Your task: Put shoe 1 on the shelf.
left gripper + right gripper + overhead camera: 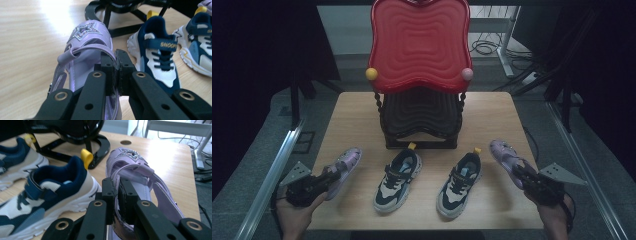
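Note:
Two purple sandals with glitter stars lie at either side of the wooden table (357, 115). My left gripper (332, 176) (117, 58) is shut on the side wall of the left sandal (348, 159) (86, 32) near its heel. My right gripper (519, 172) (117, 186) is shut on the side strap of the right sandal (503, 151) (130, 157). Between them stand two navy and white sneakers, one on the left (399, 180) (160, 57) and one on the right (460, 184) (57, 187), toes towards the person.
A two-tier rack stands at the back middle of the table, with a red wavy top shelf (419, 45) and a black lower shelf (421, 115). Its black base (120, 10) (100, 145) sits just beyond the shoes. Metal rails (277, 165) run along both sides.

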{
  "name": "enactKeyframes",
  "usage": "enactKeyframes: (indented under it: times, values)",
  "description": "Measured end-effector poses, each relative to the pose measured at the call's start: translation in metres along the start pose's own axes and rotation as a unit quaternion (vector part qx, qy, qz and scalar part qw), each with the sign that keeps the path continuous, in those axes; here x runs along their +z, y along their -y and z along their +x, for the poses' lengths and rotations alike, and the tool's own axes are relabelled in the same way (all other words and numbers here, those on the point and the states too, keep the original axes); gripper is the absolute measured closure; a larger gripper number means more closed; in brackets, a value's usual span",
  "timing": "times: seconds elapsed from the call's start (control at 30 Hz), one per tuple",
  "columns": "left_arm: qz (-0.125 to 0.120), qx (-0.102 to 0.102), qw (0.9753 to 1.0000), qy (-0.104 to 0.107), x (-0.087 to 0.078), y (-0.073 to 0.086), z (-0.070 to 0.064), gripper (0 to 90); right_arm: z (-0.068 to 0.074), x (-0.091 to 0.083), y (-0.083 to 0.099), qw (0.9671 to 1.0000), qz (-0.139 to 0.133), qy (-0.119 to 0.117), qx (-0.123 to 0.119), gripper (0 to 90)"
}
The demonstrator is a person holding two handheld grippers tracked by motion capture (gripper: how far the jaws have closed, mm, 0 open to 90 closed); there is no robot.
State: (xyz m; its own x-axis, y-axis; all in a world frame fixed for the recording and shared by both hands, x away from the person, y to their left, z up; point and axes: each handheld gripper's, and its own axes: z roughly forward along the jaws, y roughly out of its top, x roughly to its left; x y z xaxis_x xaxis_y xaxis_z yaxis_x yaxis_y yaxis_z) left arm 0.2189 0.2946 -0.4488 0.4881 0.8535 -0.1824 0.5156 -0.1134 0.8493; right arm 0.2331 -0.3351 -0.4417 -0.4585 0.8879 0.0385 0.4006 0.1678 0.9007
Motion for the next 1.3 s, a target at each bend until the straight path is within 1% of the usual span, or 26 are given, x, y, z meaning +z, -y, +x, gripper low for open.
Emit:
enactKeyframes:
  times: [0.07, 0.23, 0.37, 0.47, 0.53, 0.67, 0.77, 0.83, 1.03, 1.17, 1.3]
  values:
    - [-0.005, 0.003, 1.0000, 0.003, 0.000, -0.005, -0.002, 85.8, 0.000, -0.001, -0.002, 1.0000, -0.006, -0.003, 0.001, 84.2]
    - [-0.010, 0.014, 0.9998, 0.011, 0.003, -0.019, -0.005, 85.8, 0.002, -0.001, -0.008, 0.9999, -0.014, -0.002, 0.001, 84.2]
    - [-0.015, 0.024, 0.9995, 0.017, 0.007, -0.031, -0.008, 85.8, 0.005, -0.001, -0.017, 0.9997, -0.024, -0.006, -0.004, 84.3]
    - [-0.017, 0.032, 0.9990, 0.024, 0.011, -0.041, -0.011, 85.8, 0.007, 0.002, -0.025, 0.9994, -0.032, -0.012, -0.010, 84.3]
    - [-0.016, 0.039, 0.9988, 0.026, 0.013, -0.047, -0.014, 85.8, 0.010, 0.005, -0.030, 0.9991, -0.038, -0.019, -0.010, 84.4]
    - [-0.015, 0.048, 0.9983, 0.030, 0.018, -0.057, -0.019, 85.8, 0.016, 0.011, -0.039, 0.9982, -0.047, -0.032, -0.020, 84.4]
    - [-0.016, 0.052, 0.9979, 0.034, 0.021, -0.062, -0.022, 85.8, 0.019, 0.014, -0.044, 0.9975, -0.054, -0.041, -0.023, 84.4]
    - [-0.017, 0.051, 0.9979, 0.035, 0.023, -0.064, -0.023, 85.8, 0.020, 0.016, -0.047, 0.9972, -0.056, -0.043, -0.024, 84.4]
    - [-0.018, 0.057, 0.9975, 0.039, 0.027, -0.071, -0.024, 85.8, 0.025, 0.023, -0.053, 0.9965, -0.057, -0.054, -0.027, 84.4]
    - [-0.022, 0.057, 0.9972, 0.043, 0.029, -0.076, -0.025, 85.8, 0.029, 0.028, -0.056, 0.9962, -0.058, -0.059, -0.027, 84.4]
    - [-0.024, 0.060, 0.9969, 0.045, 0.032, -0.079, -0.027, 85.8, 0.034, 0.035, -0.060, 0.9958, -0.054, -0.067, -0.032, 84.4]
